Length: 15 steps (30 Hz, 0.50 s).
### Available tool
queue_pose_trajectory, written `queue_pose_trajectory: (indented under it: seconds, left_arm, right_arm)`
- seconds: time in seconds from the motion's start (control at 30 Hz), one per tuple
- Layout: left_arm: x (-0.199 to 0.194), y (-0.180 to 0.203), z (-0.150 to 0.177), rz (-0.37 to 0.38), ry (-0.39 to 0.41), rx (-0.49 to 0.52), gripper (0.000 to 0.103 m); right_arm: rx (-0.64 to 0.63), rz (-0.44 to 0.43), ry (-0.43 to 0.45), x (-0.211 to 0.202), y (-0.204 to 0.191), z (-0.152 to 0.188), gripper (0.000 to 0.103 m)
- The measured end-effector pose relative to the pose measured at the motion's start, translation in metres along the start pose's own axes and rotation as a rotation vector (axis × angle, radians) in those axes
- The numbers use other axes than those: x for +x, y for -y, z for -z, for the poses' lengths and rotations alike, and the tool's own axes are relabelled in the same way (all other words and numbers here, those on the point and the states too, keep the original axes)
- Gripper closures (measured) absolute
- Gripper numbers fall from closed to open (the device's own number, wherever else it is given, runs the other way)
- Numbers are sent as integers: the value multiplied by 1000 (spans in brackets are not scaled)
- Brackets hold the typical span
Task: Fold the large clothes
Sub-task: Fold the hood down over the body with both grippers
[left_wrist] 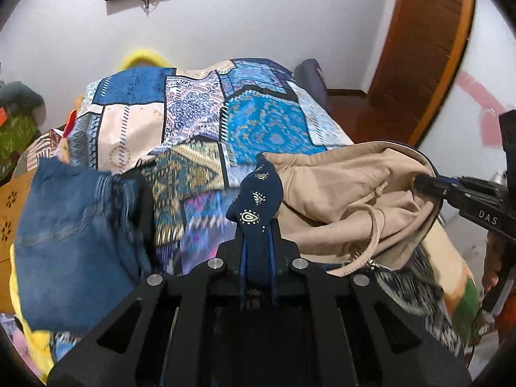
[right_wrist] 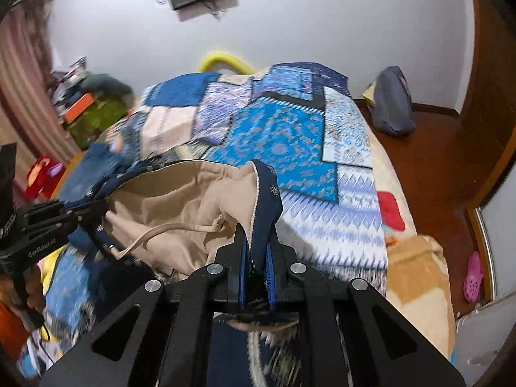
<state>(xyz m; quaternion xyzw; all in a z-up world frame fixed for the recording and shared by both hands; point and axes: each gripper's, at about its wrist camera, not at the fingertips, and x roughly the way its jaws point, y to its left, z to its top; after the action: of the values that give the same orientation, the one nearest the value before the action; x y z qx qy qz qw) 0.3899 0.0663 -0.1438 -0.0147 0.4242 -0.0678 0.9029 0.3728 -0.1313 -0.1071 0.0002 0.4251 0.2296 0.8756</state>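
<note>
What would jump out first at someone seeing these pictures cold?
Probably the navy garment with gold teardrop print and beige lining, stretched between the two black grippers: the left gripper and the right gripper each pinch its edge. Behind it, a bright blue patchwork bedspread covers the bed, and a pair of jeans lies at the left in the left wrist view.

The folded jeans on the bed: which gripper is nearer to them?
Left. The left gripper holds the garment beside the jeans; the right gripper grips it farther away.
</note>
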Motion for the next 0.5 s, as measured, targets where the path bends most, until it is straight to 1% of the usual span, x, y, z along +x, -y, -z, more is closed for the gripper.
queue_pose_trajectory:
  seconds: [0.07, 0.2, 0.27, 0.3, 0.33, 0.37, 0.47, 0.5]
  left_arm:
    - [-16, 6, 23, 16, -10, 10, 93]
    - [-25, 11, 65, -10, -46, 39, 93]
    - [-21, 8, 89, -3, -80, 17, 93]
    - [-19, 7, 95, 1, -93, 10, 92]
    - [-15, 5, 106, -3, -114, 0, 91]
    - [-11, 4, 115, -8, -131, -9, 91]
    - [1, 2, 137, 0, -182, -40, 91]
    - [2, 2, 141, -4, -188, -38, 88]
  right_arm:
    - [-15, -8, -16, -9, -5, 17, 94]
    - [-14, -35, -89, -17, -8, 61, 94]
    - [-21, -28, -124, -12, -7, 81, 94]
    - [-22, -19, -145, -7, -6, 91, 94]
    - [-24, -15, -142, -5, -5, 98, 93]
    - [-24, -7, -162, 1, -4, 106, 93]
    - [-14, 7, -199, 10, -1, 123, 91]
    - [-16, 15, -204, 12, 0, 124, 90]
